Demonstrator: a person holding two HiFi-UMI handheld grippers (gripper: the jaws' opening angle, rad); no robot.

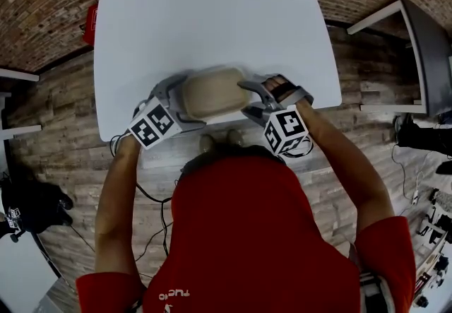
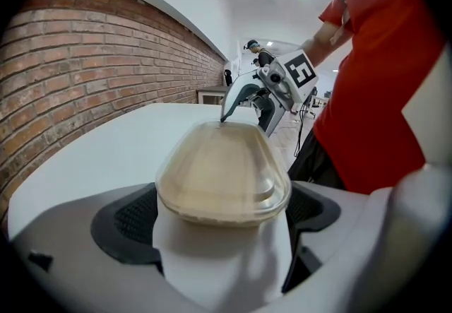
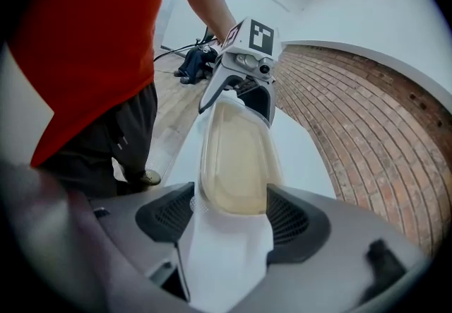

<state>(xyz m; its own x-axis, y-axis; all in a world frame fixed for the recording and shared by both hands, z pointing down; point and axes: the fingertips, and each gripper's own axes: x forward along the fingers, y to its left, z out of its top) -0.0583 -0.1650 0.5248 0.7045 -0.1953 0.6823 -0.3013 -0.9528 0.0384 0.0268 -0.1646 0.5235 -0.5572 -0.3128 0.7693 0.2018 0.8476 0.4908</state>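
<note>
Head view: red-shirted torso covers part of the table's near edge. Container, beige under a cloudy lid; contents not legible. Location: near table edge, centre. Long axis runs left to right, one end toward each gripper. Left gripper: jaws spread wide, pads pressed to both sides of the container's left end. Right gripper: same wide spread, pads against both sides of the right end.
</note>
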